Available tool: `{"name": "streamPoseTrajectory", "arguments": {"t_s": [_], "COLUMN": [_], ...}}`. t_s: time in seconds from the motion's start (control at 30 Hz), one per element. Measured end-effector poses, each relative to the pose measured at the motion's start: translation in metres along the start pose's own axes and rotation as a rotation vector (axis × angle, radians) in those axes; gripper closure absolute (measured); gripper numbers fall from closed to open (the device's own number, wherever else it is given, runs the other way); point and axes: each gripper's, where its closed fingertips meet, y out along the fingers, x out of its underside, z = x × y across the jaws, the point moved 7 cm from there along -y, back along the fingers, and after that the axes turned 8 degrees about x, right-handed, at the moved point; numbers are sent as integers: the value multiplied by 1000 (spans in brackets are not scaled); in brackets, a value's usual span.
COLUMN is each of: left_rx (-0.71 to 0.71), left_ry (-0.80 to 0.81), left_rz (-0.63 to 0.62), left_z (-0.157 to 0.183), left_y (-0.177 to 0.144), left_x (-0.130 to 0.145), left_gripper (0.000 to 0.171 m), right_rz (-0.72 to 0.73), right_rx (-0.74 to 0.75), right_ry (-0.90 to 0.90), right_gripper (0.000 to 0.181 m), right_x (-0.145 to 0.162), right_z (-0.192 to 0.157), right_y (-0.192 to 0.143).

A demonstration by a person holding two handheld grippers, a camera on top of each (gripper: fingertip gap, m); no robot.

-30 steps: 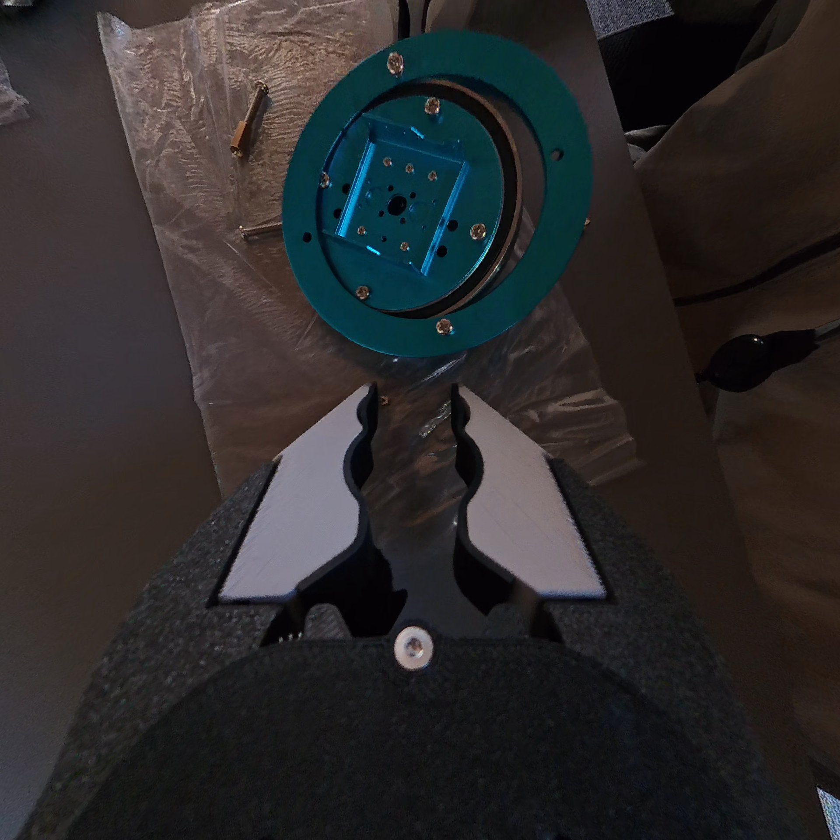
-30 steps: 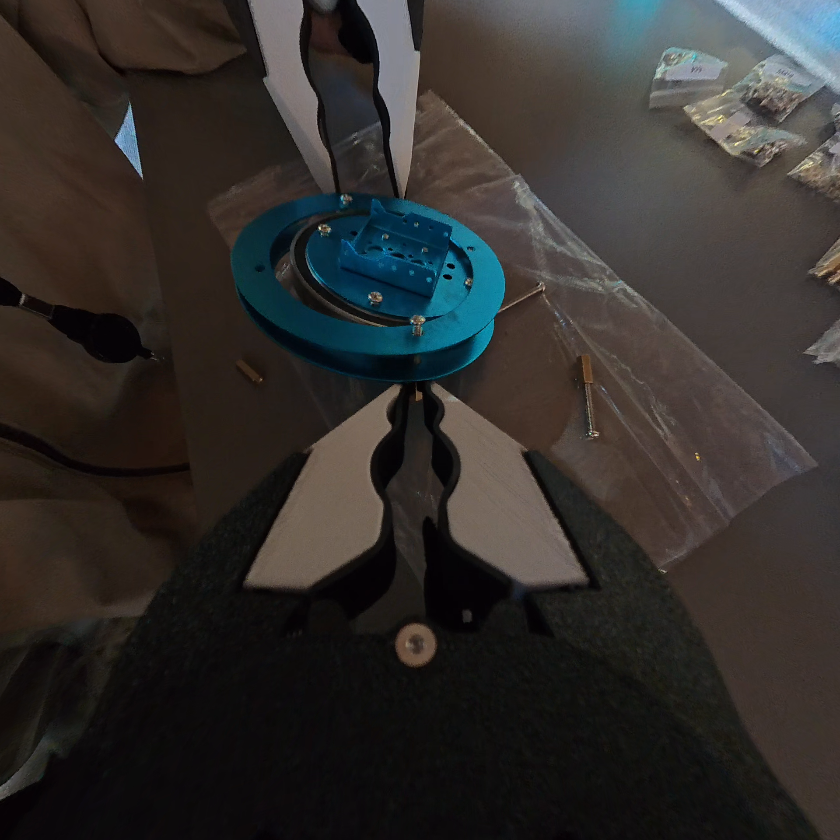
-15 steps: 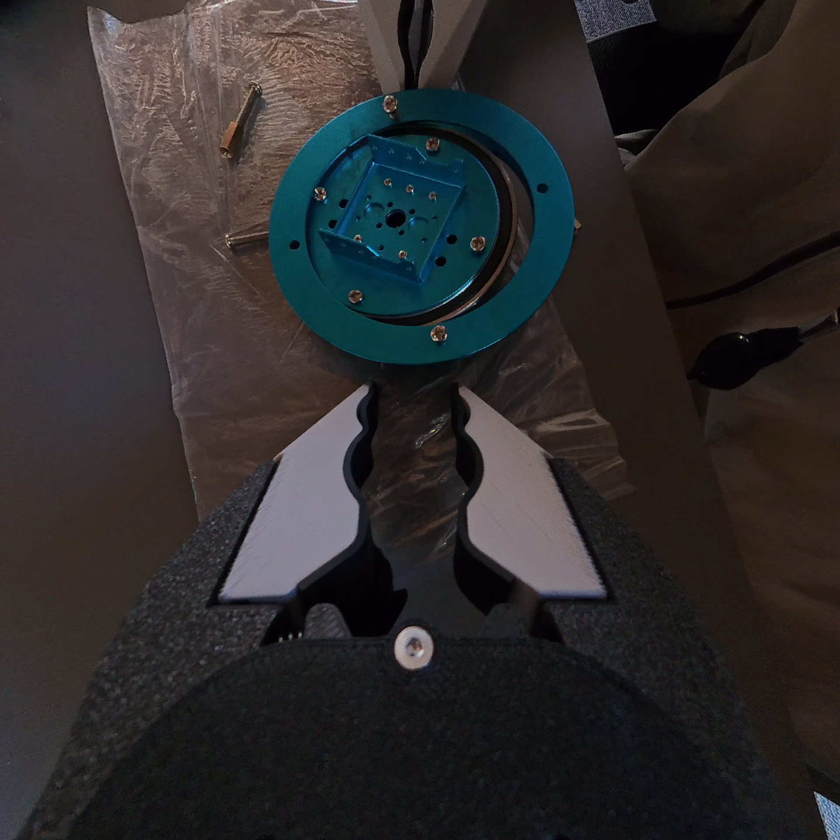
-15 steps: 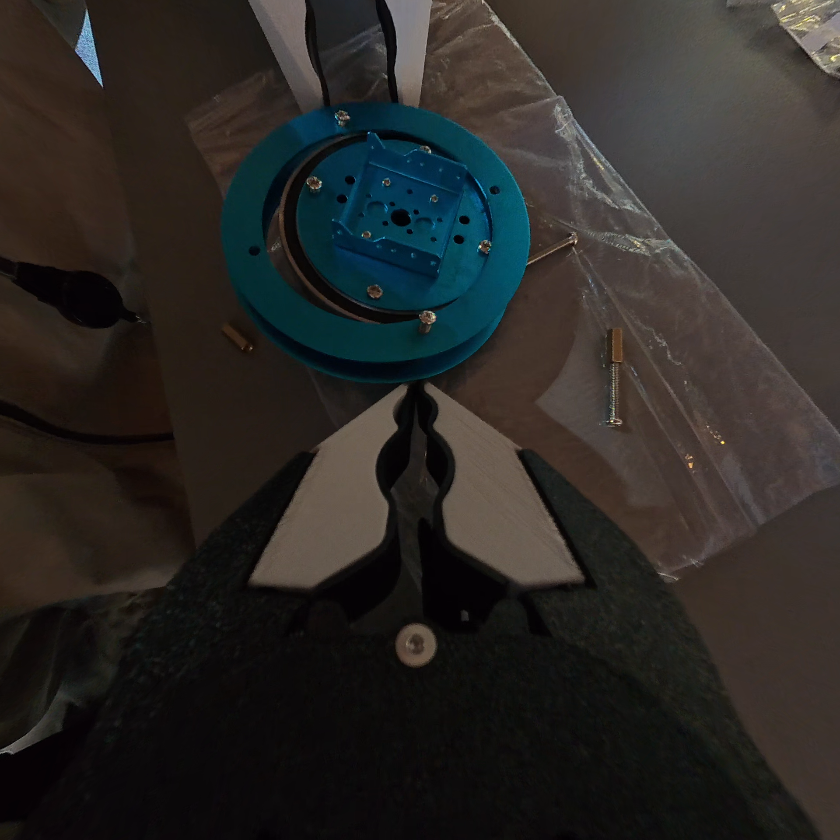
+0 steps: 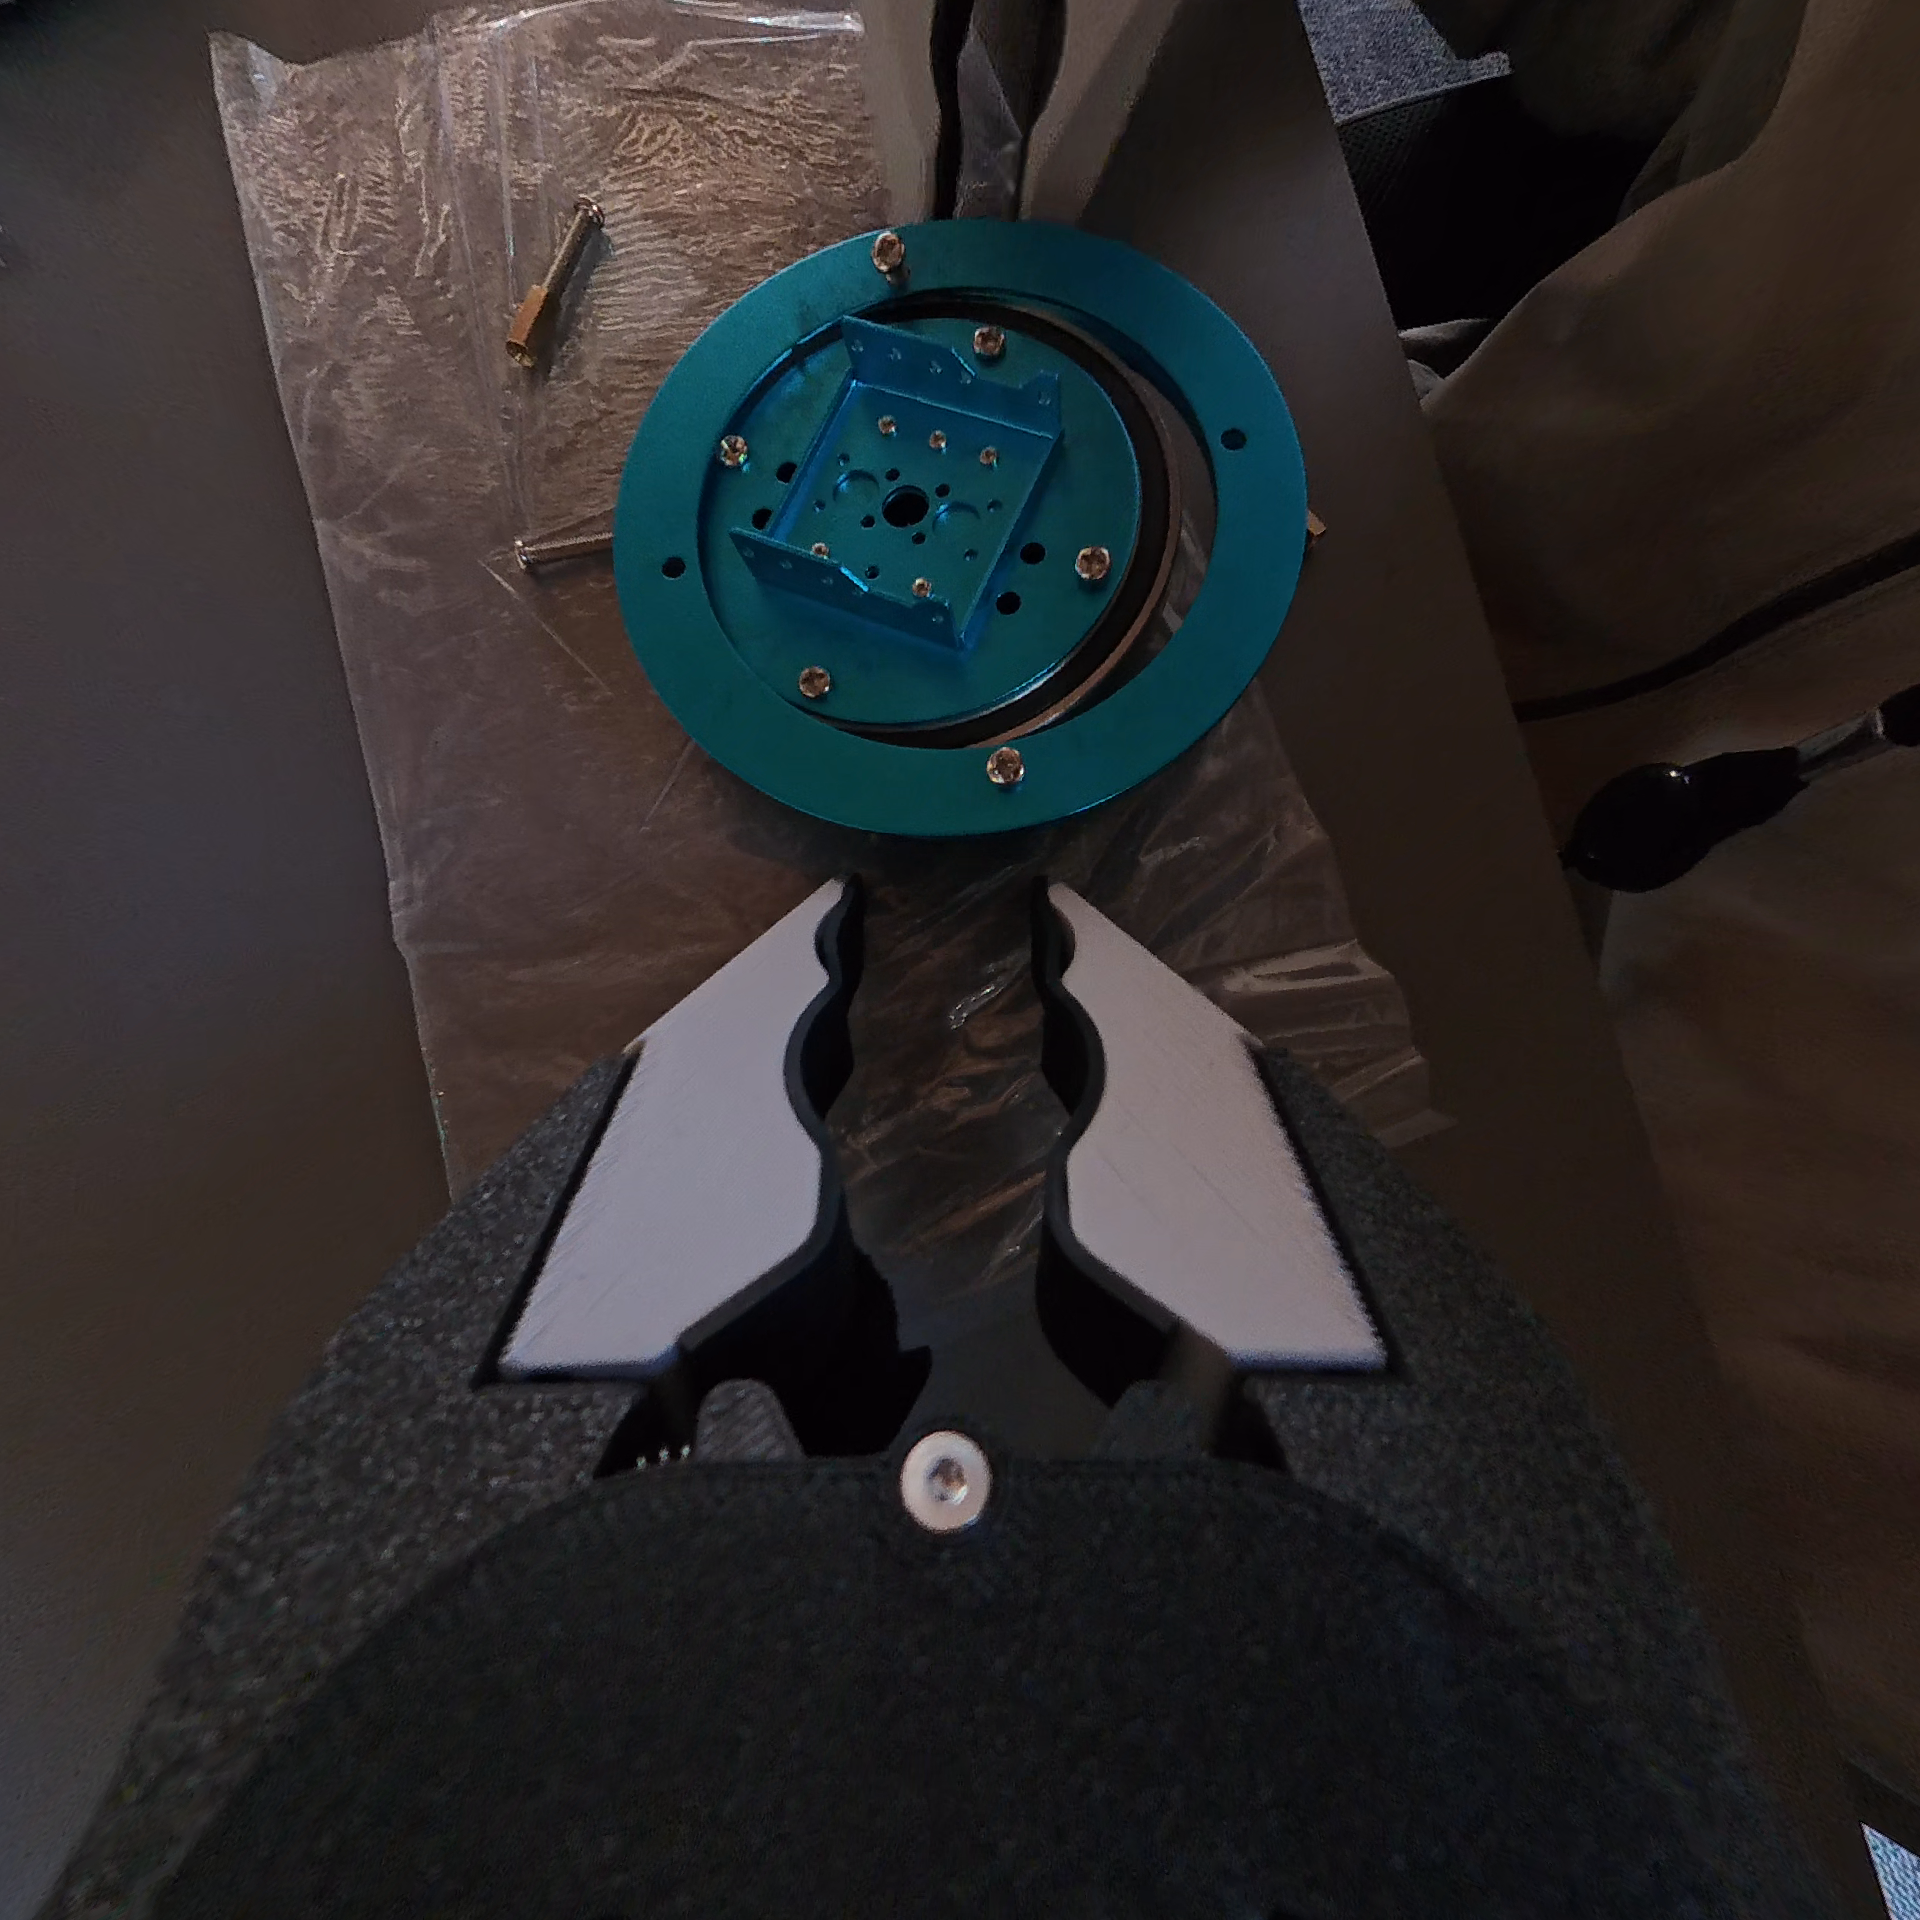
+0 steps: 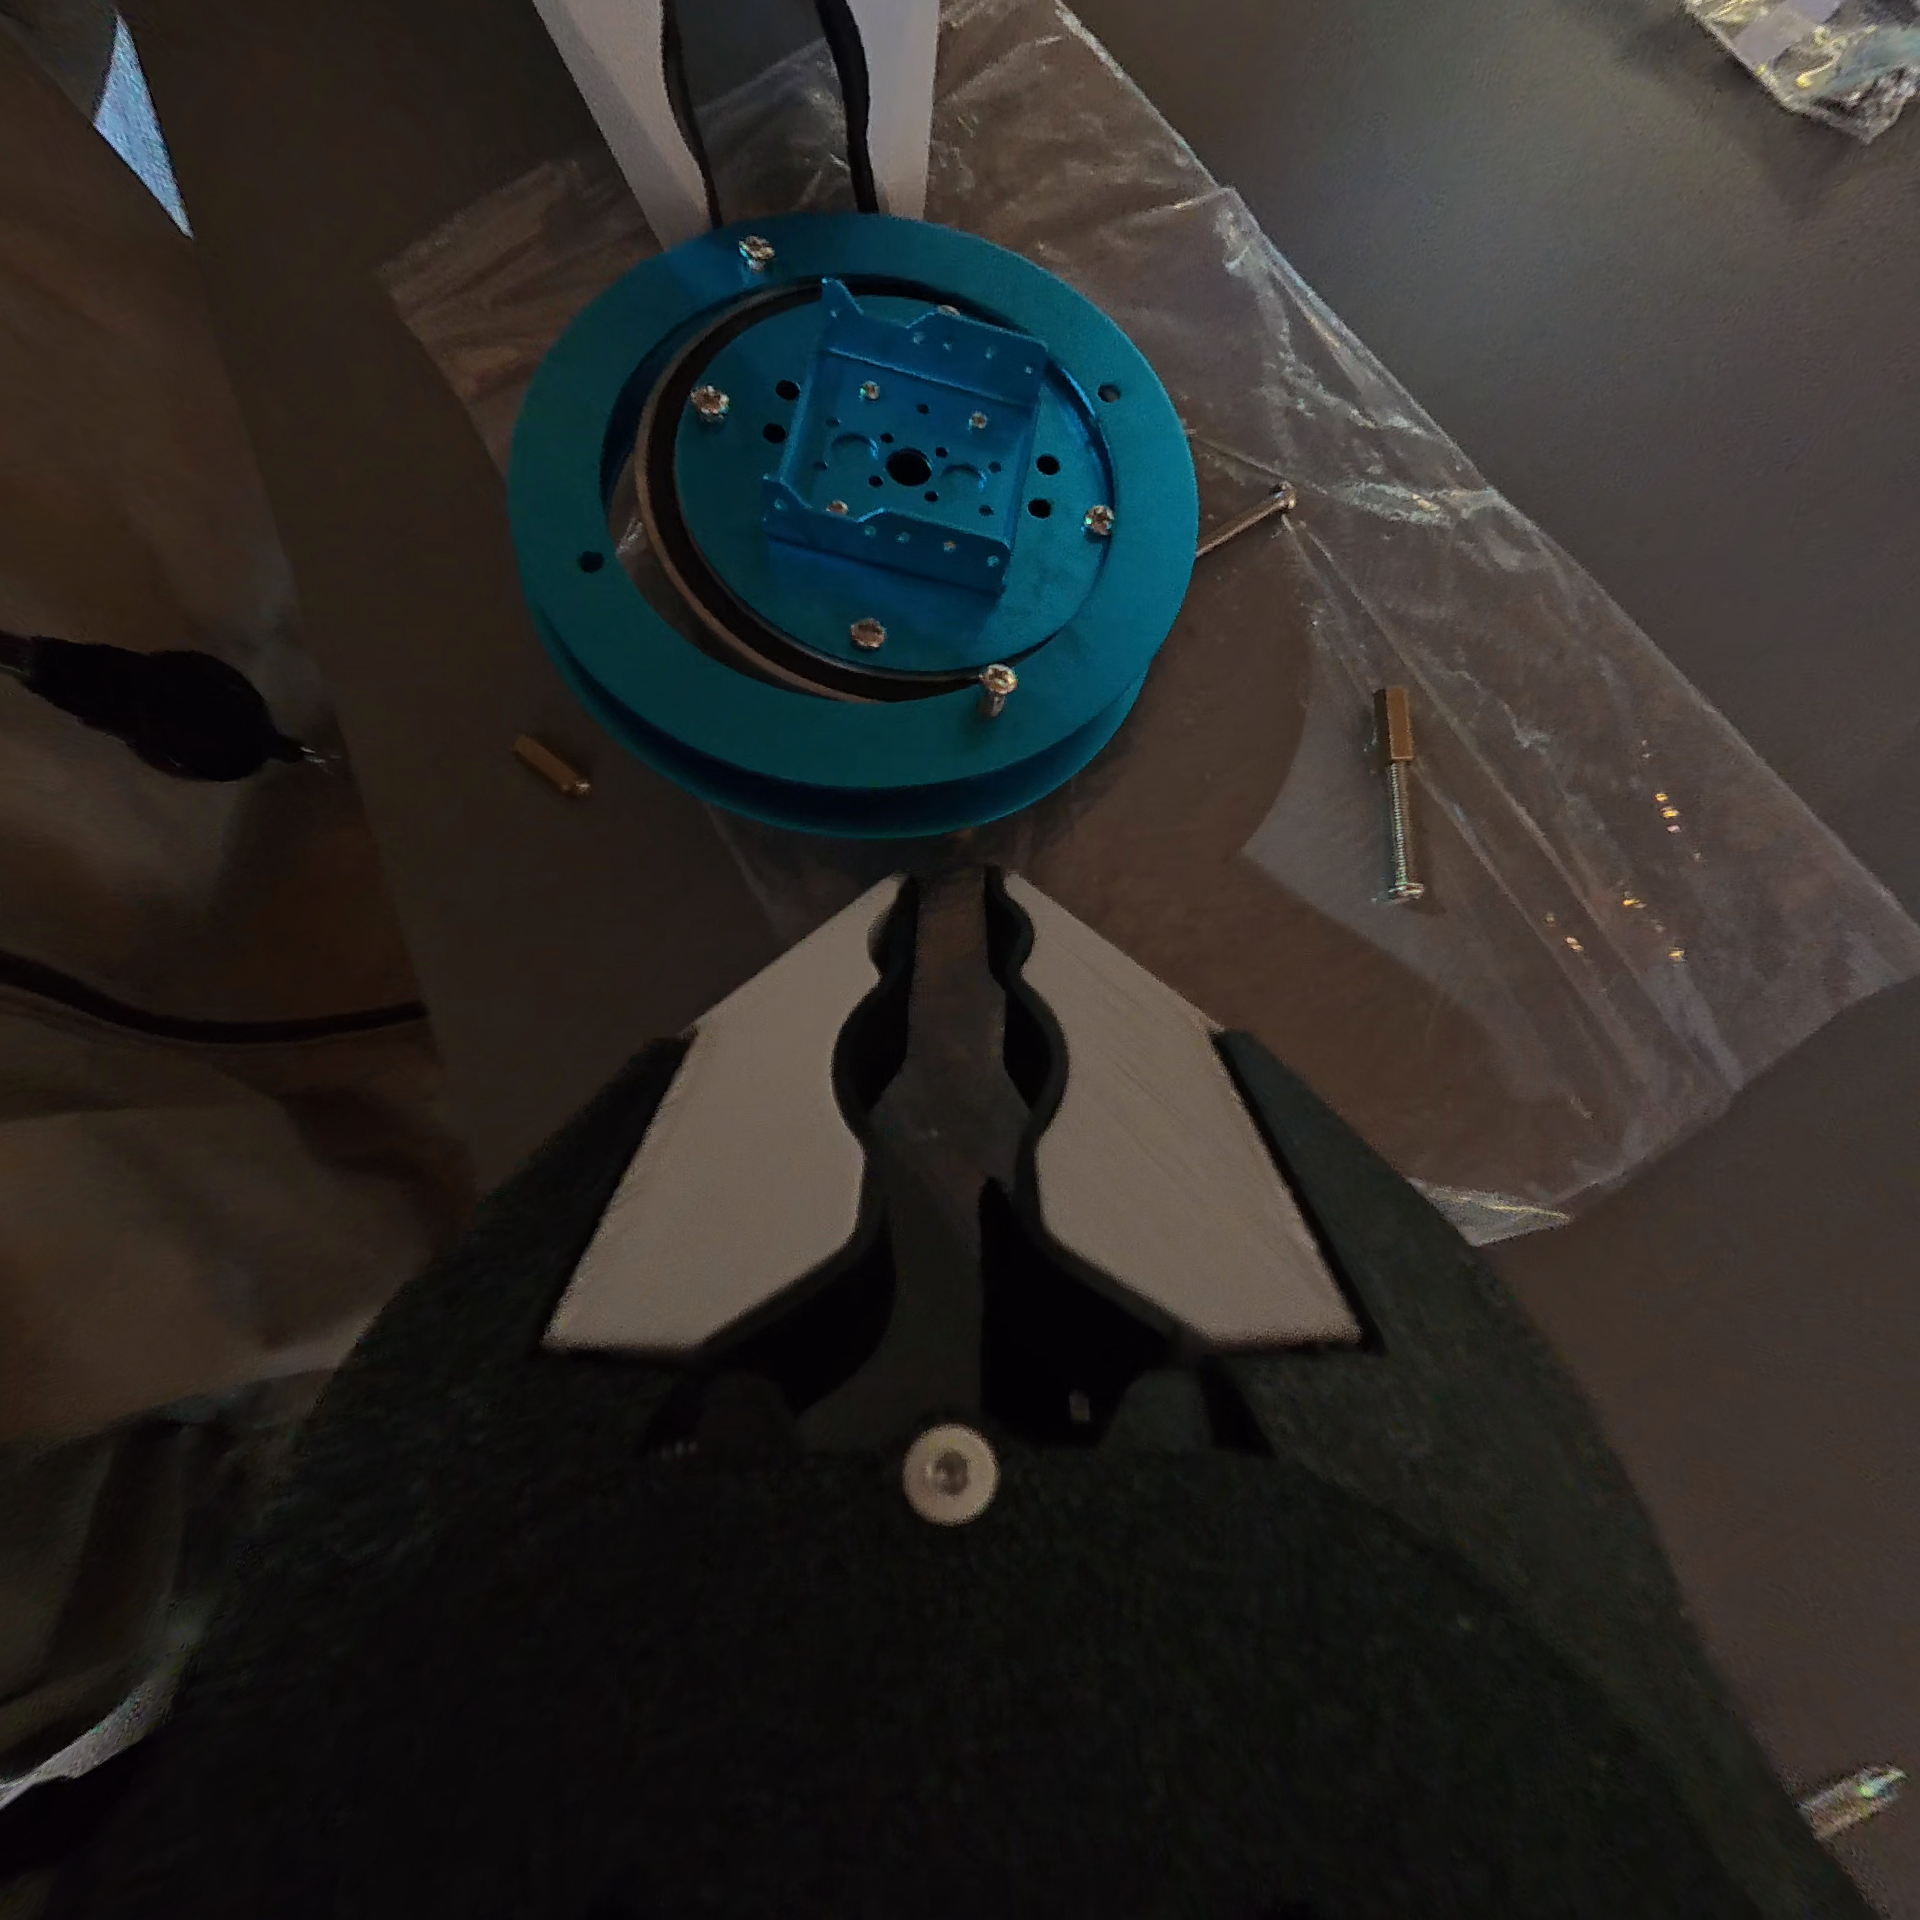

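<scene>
The teal ring assembly (image 5: 958, 525) lies flat, half on the clear plastic bag (image 5: 582, 790) and half on the bare bench (image 6: 1558, 312), with a square blue bracket (image 5: 902, 511) bolted in its middle. My left tongs (image 5: 943, 902) stand released with a wide gap, just short of the ring's near rim and gripping nothing; my right tongs (image 6: 952, 891) are parted only narrowly, also empty, facing the opposite rim. The inner disc sits off-centre in the outer ring with a dark gap on one side, so I judge a pinch on one rim could tilt or slide it on the slick bag. A loose standoff (image 6: 553, 765), a screw with standoff (image 6: 1392, 795) and a long screw (image 5: 564, 548) lie nearby; dragging the bag could roll them. The bench edge is close beside the ring, toward the beige cloth (image 5: 1714, 468), though dim light blurs it. The other side lies open.
</scene>
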Motion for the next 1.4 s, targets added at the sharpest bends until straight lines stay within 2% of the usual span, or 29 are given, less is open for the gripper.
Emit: {"name": "streamPoseTrajectory", "arguments": {"t_s": [0.27, 0.57, 1.0, 1.17, 1.3, 1.4], "left_rx": [17, 4, -19, -45, -65, -99], "left_ry": [5, 4, -14, 0, 0, -11], "left_rz": [29, 30, 60, 13, 13, 46], "left_z": [3, 1, -4, -6, -8, -14], "left_y": [1, 1, -3, 1, -5, -13], "left_x": [-5, -5, -6, -1, 1, 1], "left_gripper": [141, 142, 142, 141, 141, 141], "right_rz": [74, 94, 101, 114, 213, 390], "right_rx": [-46, -75, -125, -158, -191, -248], "right_ry": [12, 37, 100, 165, 235, 301], "right_gripper": [160, 148, 149, 146, 144, 143], "right_x": [-8, -8, -7, -5, -6, -10], "right_z": [-10, -5, -4, 4, 13, 21], "right_y": [-9, -6, -6, -7, -18, -33]}}
